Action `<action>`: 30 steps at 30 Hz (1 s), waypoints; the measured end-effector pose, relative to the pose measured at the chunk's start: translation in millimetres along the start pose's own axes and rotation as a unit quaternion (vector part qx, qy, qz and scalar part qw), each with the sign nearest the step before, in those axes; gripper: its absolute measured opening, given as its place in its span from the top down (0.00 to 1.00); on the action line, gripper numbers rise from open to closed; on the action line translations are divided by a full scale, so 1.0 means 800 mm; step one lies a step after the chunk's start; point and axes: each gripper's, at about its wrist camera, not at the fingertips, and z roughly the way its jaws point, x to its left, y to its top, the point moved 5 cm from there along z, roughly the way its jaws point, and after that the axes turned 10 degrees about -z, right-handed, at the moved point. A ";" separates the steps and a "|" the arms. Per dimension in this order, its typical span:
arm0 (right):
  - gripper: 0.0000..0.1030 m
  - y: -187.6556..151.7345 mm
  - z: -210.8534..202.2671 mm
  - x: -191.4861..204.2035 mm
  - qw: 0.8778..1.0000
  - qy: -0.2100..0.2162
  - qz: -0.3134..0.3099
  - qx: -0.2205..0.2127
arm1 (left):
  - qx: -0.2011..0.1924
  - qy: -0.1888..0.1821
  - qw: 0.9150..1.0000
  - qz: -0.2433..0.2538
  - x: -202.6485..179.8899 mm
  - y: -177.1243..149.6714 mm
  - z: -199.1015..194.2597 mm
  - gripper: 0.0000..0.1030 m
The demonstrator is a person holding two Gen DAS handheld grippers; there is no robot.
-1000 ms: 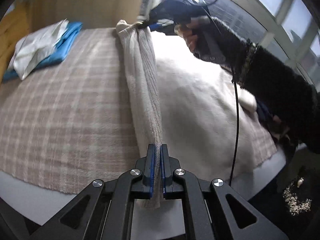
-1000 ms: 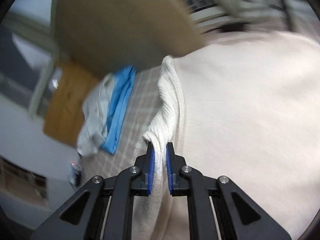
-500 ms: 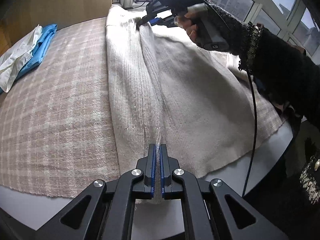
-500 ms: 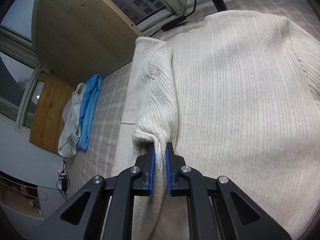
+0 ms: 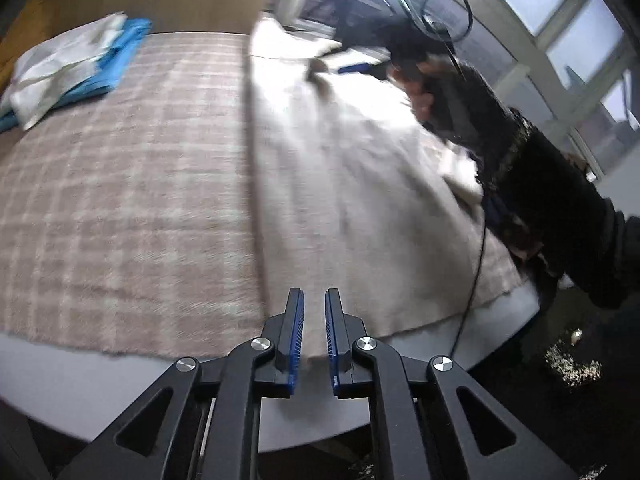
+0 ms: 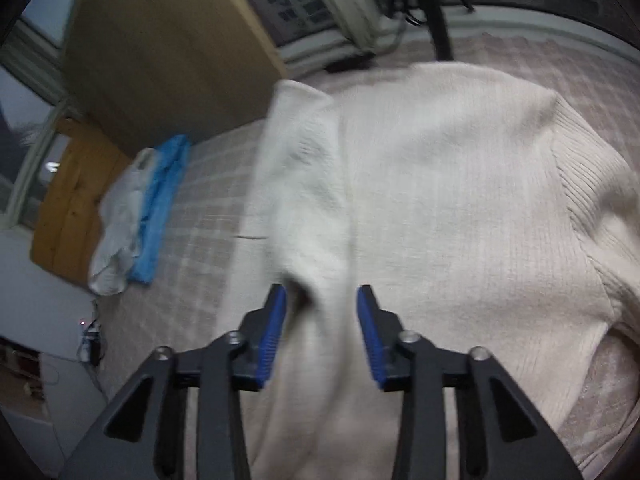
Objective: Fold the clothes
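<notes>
A cream knitted sweater (image 5: 340,184) lies flat on the plaid blanket (image 5: 120,200), its left side folded in over the body (image 6: 304,184). At the near hem my left gripper (image 5: 314,332) has its jaws opening; a narrow gap shows between the pads, with the hem behind it and nothing pinched. My right gripper (image 6: 322,332) hangs over the folded sleeve near the shoulder. Its jaws are opening wide, and the fold lies loose between the pads. In the left wrist view a hand in a dark sleeve (image 5: 520,184) holds the right gripper (image 5: 344,66) at the sweater's far end.
Folded blue and white clothes (image 5: 80,64) (image 6: 140,216) lie at the blanket's far left corner. A wooden board (image 6: 160,60) stands behind them, with windows beyond. The table's white rim (image 5: 80,380) runs along the near side. A black cable (image 5: 476,272) hangs at the right edge.
Both grippers were shut on the sweater's folded edge and have now opened and let it go. The fold has dropped flat onto the sweater. Both views are blurred by motion.
</notes>
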 end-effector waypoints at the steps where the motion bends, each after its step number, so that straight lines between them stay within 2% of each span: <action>1: 0.59 0.002 -0.001 0.006 1.000 0.002 -0.007 0.002 | 0.006 0.002 1.000 0.014 -0.007 -0.001 0.008 0.85; 3: 0.59 0.006 0.000 0.018 1.000 0.003 -0.022 0.006 | 0.021 0.008 0.999 0.033 -0.019 -0.004 0.020 0.81; 6: 0.59 0.007 0.020 0.021 0.999 -0.003 -0.029 0.036 | 0.029 0.023 0.998 0.046 -0.022 -0.006 0.034 0.80; 9: 0.59 0.003 0.045 0.013 0.998 0.003 -0.017 0.065 | 0.031 0.020 0.998 0.043 -0.022 -0.007 0.038 0.88; 12: 0.59 0.004 0.057 0.010 0.997 0.020 -0.007 0.073 | 0.032 0.016 0.998 0.045 -0.023 -0.007 0.038 0.97; 17: 0.59 0.013 0.063 0.022 0.996 0.020 -0.031 0.084 | 0.036 0.003 0.999 0.040 -0.028 -0.011 0.043 0.97; 18: 0.63 0.013 0.066 0.025 0.995 0.014 -0.041 0.088 | 0.036 0.002 0.999 0.041 -0.029 -0.012 0.045 0.97; 19: 0.77 0.013 0.071 0.028 0.994 0.003 -0.053 0.091 | 0.037 0.003 0.998 0.042 -0.031 -0.013 0.047 0.97; 21: 0.91 0.010 0.079 0.030 0.993 -0.008 -0.067 0.098 | 0.041 0.001 0.998 0.045 -0.033 -0.014 0.051 0.97; 23: 0.92 0.015 0.071 0.034 0.993 -0.007 -0.077 0.085 | 0.044 -0.004 0.998 0.046 -0.035 -0.016 0.053 0.97; 25: 0.93 0.027 0.054 0.027 0.994 -0.032 -0.087 0.055 | 0.048 -0.010 0.998 0.046 -0.035 -0.018 0.056 0.97; 27: 0.92 0.025 0.065 0.015 0.993 -0.043 -0.084 0.078 | 0.052 -0.021 0.998 0.036 -0.036 -0.017 0.055 0.98; 30: 0.91 0.020 0.066 0.013 0.992 -0.027 -0.077 0.096 | 0.045 -0.036 0.998 0.024 -0.035 -0.010 0.039 0.98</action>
